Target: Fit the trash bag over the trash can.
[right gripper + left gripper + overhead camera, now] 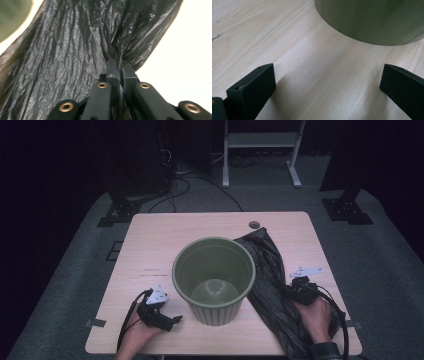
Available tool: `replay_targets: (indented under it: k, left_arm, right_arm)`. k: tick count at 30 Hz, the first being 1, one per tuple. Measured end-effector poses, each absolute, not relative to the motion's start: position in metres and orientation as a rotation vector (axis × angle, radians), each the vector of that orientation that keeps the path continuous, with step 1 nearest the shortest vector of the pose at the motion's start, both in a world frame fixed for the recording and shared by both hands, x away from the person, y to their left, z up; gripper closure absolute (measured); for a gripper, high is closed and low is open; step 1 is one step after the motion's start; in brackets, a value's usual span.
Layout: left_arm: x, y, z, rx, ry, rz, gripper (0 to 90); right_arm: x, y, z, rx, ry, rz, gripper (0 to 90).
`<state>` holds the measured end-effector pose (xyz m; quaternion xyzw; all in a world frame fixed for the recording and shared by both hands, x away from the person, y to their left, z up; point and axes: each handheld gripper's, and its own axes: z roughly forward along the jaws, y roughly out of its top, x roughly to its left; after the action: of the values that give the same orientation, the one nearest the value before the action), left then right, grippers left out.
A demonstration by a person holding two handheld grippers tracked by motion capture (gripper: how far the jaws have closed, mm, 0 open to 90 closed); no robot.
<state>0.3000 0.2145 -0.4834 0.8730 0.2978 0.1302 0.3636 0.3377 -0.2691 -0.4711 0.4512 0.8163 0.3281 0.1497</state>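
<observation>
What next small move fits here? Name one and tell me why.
Probably lift the black bag a little with the right gripper, toward the green bin. That gripper is shut on a pinched fold of the bag, which lies flat on the table beside the empty, upright bin. The left gripper waits open by the bin's base, free to catch the bag's edge.

1. A black, crinkled plastic bag (pixel 270 285) is laid flat along the table's right side, just beside the bin, and gathered into pinched folds (pixel 115 52).
2. An olive-green ribbed bin (pixel 214 280) is stood upright and empty at the table's centre.
</observation>
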Motion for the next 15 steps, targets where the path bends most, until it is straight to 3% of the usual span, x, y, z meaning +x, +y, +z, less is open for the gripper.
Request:
replay_targets:
  k: [9,15]
  left_arm:
    - [0.300,0.215,-0.483,2.248,0.764,0.334,0.0]
    - [0.300,0.215,-0.483,2.247,0.764,0.334,0.0]
  right_arm:
    - [0.325,-0.257,-0.473,1.275,2.392,1.016,86.2]
    - [0.324,-0.247,-0.474,1.273,2.446,1.122,57.6]
